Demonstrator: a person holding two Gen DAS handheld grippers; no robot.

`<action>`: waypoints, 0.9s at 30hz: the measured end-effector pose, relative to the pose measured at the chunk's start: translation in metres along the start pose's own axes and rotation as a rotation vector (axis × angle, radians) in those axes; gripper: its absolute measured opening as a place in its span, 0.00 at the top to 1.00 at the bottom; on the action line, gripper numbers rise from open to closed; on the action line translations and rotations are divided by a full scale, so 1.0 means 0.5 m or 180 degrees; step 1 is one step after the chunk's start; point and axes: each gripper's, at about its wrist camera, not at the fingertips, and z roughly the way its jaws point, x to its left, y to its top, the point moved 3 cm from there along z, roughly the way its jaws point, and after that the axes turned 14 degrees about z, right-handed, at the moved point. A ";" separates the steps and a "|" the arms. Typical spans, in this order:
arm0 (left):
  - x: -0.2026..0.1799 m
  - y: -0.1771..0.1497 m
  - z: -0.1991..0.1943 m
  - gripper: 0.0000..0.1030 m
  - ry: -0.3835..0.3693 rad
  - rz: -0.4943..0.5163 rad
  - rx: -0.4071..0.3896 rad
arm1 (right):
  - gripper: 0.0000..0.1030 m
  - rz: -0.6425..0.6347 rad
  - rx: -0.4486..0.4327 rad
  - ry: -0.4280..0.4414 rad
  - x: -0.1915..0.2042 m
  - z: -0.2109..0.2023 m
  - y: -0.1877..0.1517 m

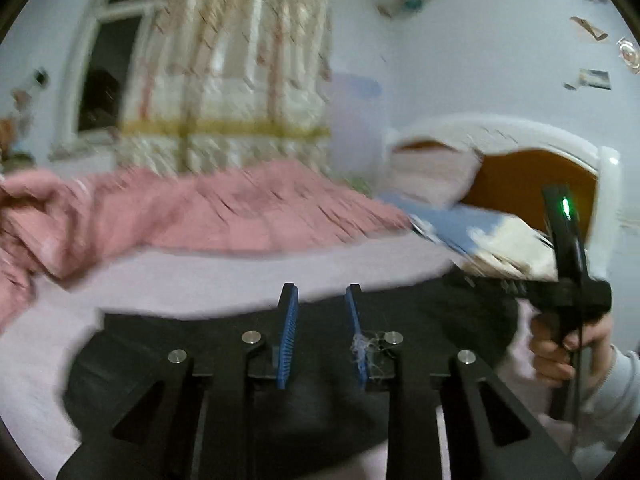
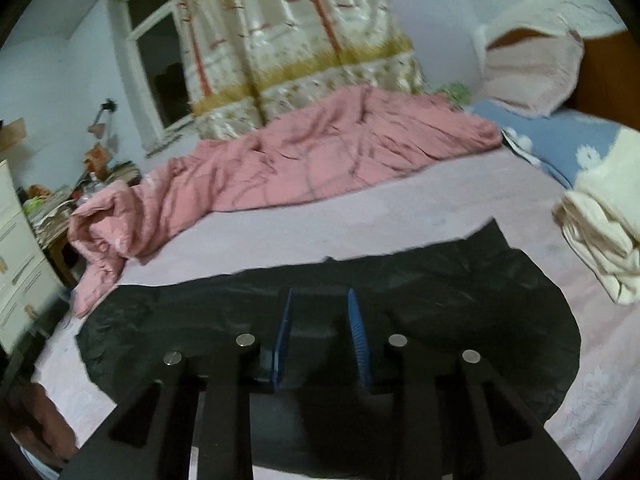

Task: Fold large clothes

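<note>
1. I am over a bed [image 2: 400, 204] with a pale lilac sheet, in a room with pale blue walls; a dark window [image 2: 160, 60] fills the upper left of the right wrist view, with a cream patterned curtain [image 2: 296, 40] beside it.
2. A rumpled pink quilt [image 2: 304, 160] runs from the left edge across the middle of the frame, along the far side of the bed.
3. The black garment [image 2: 440, 280] lies spread flat on the sheet in the lower half of both views, under my fingers.
4. My left gripper [image 1: 321, 336] shows its blue pads apart with nothing pressed between them, so it is released; some white lint clings to one pad.
5. My right gripper [image 2: 322, 340] likewise has its pads parted and grasps nothing.
6. At the right edge of the left wrist view my right hand [image 1: 568, 348] grips the black handle.
7. At far right lie a blue pillow [image 2: 560, 148] and folded cream cloth [image 2: 604, 240].
</note>
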 end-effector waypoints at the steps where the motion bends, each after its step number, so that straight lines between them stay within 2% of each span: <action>1: -0.009 -0.006 0.018 0.94 -0.0129 -0.0016 0.0092 | 0.69 -0.0018 0.0012 0.0038 0.007 -0.004 0.000; 2: -0.017 -0.015 0.035 1.00 -0.0224 -0.0038 0.0192 | 0.69 -0.0038 0.0049 0.0083 0.014 -0.006 -0.002; 8: -0.063 -0.070 0.112 1.00 -0.0768 -0.0326 0.0739 | 0.72 -0.0039 0.0410 0.0318 0.017 0.014 -0.020; 12: -0.083 -0.122 0.167 0.99 -0.0772 -0.0476 0.1150 | 0.72 -0.0109 0.0498 0.0325 0.022 0.024 -0.029; 15: -0.084 -0.136 0.183 0.98 -0.0735 -0.0536 0.1146 | 0.73 -0.0200 0.0702 0.0371 0.034 0.038 -0.046; 20: -0.107 -0.138 0.183 0.97 -0.0593 -0.0383 0.1132 | 0.76 -0.0127 0.1258 0.0579 0.061 0.073 -0.109; 24: -0.098 -0.145 0.183 0.97 -0.0628 -0.0463 0.1099 | 0.77 -0.0185 0.1502 0.0367 0.083 0.114 -0.133; 27: -0.090 -0.150 0.185 0.97 -0.0663 -0.0569 0.1092 | 0.78 -0.0017 0.1752 0.0244 0.074 0.168 -0.140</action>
